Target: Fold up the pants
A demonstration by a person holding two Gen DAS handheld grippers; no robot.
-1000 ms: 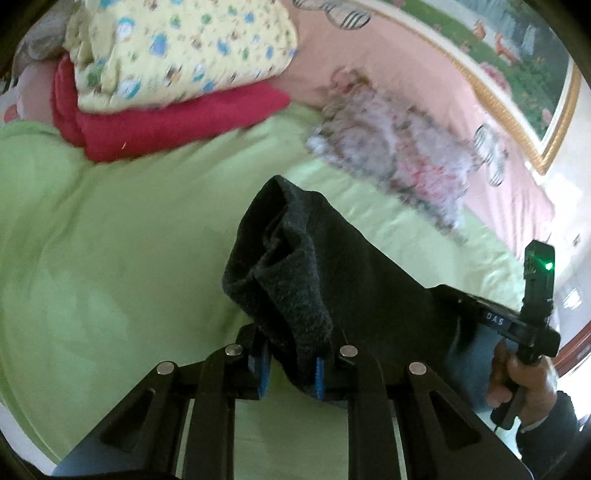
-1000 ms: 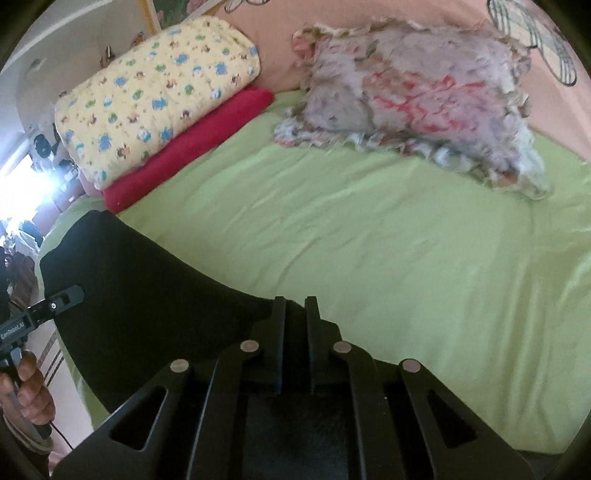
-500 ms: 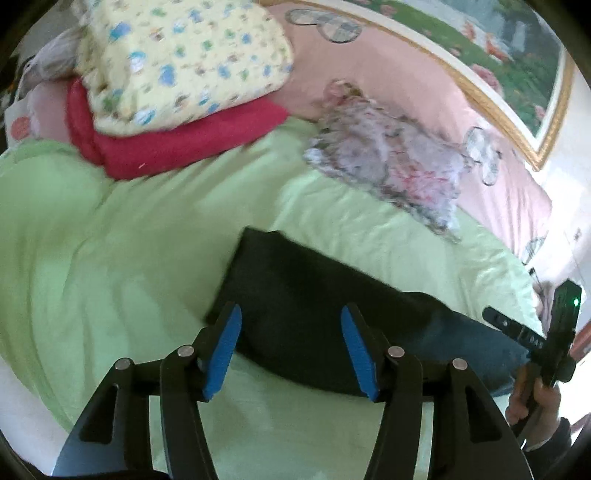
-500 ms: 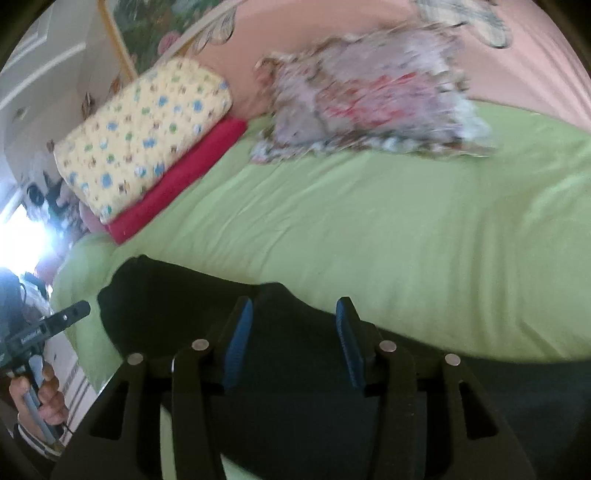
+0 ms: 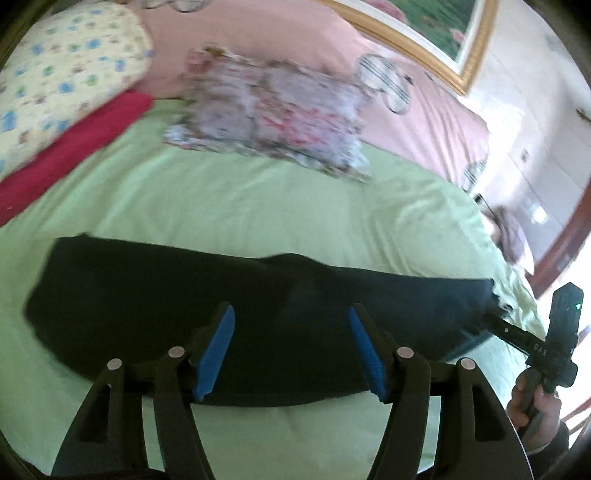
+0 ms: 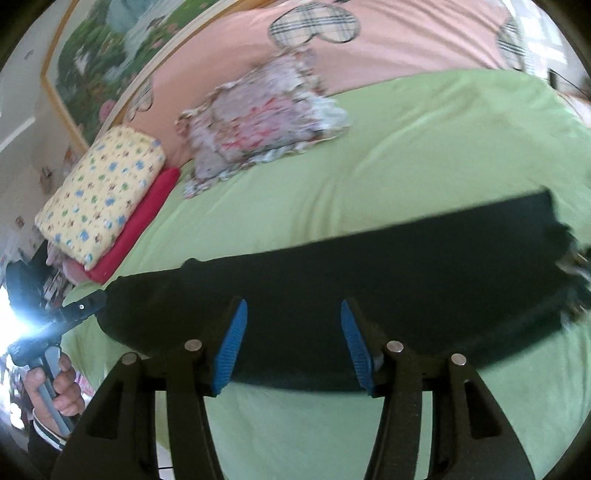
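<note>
The dark pants (image 5: 166, 295) lie flat as one long strip across the green bed sheet (image 5: 240, 210), also shown in the right wrist view (image 6: 369, 273). My left gripper (image 5: 290, 350) is open and empty, its blue pads above the near edge of the pants. My right gripper (image 6: 291, 339) is open and empty, also over the near edge of the pants. The right gripper shows at the far right of the left wrist view (image 5: 554, 332), near the pants' right end. The left gripper shows at the left of the right wrist view (image 6: 55, 321).
A floral pillow (image 5: 269, 118) lies at the head of the bed. A yellow patterned pillow (image 5: 55, 74) rests on a red folded blanket (image 5: 74, 140) at the back left. A pink headboard cover (image 5: 295, 44) and a framed picture (image 5: 436, 33) stand behind.
Both grippers were shut on the pants a second ago. They have opened, let the pants drop flat on the sheet and pulled back.
</note>
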